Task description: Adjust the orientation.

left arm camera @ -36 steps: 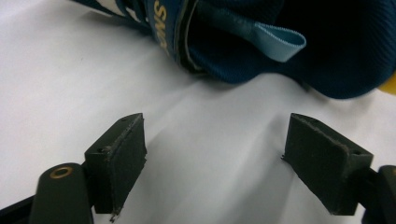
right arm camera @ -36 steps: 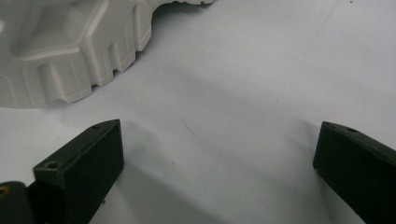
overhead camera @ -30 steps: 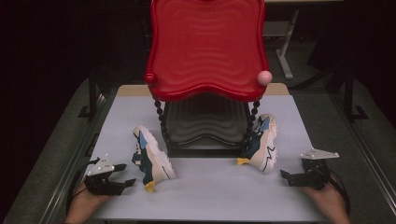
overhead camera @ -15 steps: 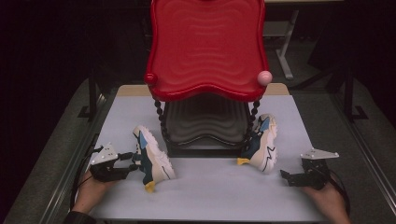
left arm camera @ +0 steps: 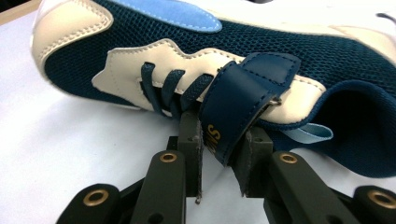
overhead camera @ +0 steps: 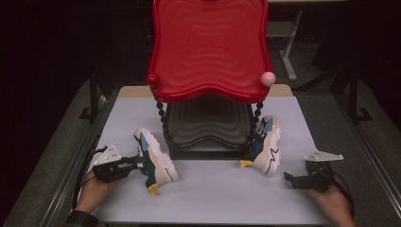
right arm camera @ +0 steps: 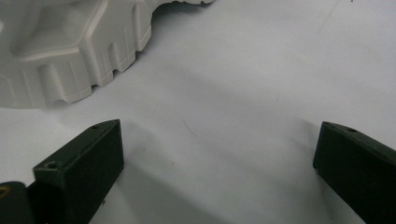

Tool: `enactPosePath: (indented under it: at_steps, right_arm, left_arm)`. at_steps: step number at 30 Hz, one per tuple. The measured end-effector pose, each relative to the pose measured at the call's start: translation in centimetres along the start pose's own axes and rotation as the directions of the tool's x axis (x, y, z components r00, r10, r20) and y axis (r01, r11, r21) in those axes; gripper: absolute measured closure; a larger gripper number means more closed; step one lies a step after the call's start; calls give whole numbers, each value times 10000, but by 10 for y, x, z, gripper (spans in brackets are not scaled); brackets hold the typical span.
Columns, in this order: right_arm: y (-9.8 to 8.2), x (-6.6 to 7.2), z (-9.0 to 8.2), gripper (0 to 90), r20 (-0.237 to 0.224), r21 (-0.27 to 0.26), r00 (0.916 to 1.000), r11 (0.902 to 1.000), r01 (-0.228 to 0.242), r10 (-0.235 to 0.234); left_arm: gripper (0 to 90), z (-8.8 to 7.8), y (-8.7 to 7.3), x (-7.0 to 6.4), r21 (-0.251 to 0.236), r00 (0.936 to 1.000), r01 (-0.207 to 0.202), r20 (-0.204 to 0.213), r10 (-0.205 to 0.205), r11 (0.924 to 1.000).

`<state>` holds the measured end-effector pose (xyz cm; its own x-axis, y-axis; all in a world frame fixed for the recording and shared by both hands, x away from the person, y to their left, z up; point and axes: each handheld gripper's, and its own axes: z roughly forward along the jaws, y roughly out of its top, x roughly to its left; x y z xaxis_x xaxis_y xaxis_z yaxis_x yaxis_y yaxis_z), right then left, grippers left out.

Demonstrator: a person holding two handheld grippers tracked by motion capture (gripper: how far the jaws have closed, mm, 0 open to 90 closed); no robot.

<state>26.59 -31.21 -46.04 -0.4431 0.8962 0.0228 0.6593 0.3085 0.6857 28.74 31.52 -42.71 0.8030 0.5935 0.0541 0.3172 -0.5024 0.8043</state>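
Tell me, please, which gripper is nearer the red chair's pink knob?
Right. The right gripper sits below the pink knob, on its side; the left gripper is across the table.

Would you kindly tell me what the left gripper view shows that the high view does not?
Left gripper view alone: the left gripper has its jaws closed on the navy strap, gold lettering showing.

High view alone: the red stand, the second shoe, and the right gripper.

Both: the left shoe lying on the white table.

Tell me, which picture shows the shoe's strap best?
The left gripper view: the navy strap sits close up, pinched between the jaws. In the high view the strap cannot be made out on the left shoe.
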Motion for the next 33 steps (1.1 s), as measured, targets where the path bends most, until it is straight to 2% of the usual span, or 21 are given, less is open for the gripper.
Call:
enactPosePath:
  at_steps: [4, 7, 14, 17, 18, 19, 21, 26, 28, 33]
  right_arm:
    - [0, 0, 0, 12, 4, 2, 10000, 10000, 4, -4]
    - [0, 0, 0, 12, 4, -1, 10000, 10000, -2, 2]
    - [0, 0, 0, 12, 4, -1, 10000, 10000, -5, 5]
    - [0, 0, 0, 13, 1, 3, 10000, 10000, -9, 9]
    - [0, 0, 0, 13, 1, 3, 10000, 10000, -9, 9]
    - [0, 0, 0, 12, 1, 4, 10000, 10000, -6, 6]
    - [0, 0, 0, 13, -2, 5, 10000, 10000, -3, 3]
    - [0, 0, 0, 12, -1, 17, 10000, 10000, -18, 18]
    - [0, 0, 0, 13, -4, 15, 10000, 10000, -23, 23]
    - [0, 0, 0, 12, -5, 15, 10000, 10000, -21, 21]
  left_arm:
    - [743, -10, -2, -3, -28, 9994, -11, 351, 12, 10000]
    - [744, -15, -5, -4, -43, 9989, 57, 467, -55, 10000]
    - [755, -41, -19, -6, -396, 9954, 633, 750, -602, 9972]
    - [760, -58, -29, -7, -595, 9926, 898, 870, -844, 9942]
    - [762, -58, -29, -7, -595, 9926, 898, 870, -844, 9942]
    - [765, -66, -32, -6, -648, 9922, 959, 858, -902, 9933]
    - [765, -72, -33, -6, -667, 9918, 1002, 863, -943, 9927]
    - [752, -73, -29, -6, -872, 9897, 1132, 975, -1047, 9897]
    - [744, -70, -21, -6, -1240, 9857, 1264, 1273, -1106, 9842]
    - [733, -62, -8, -6, -1480, 9818, 1242, 1616, -999, 9812]
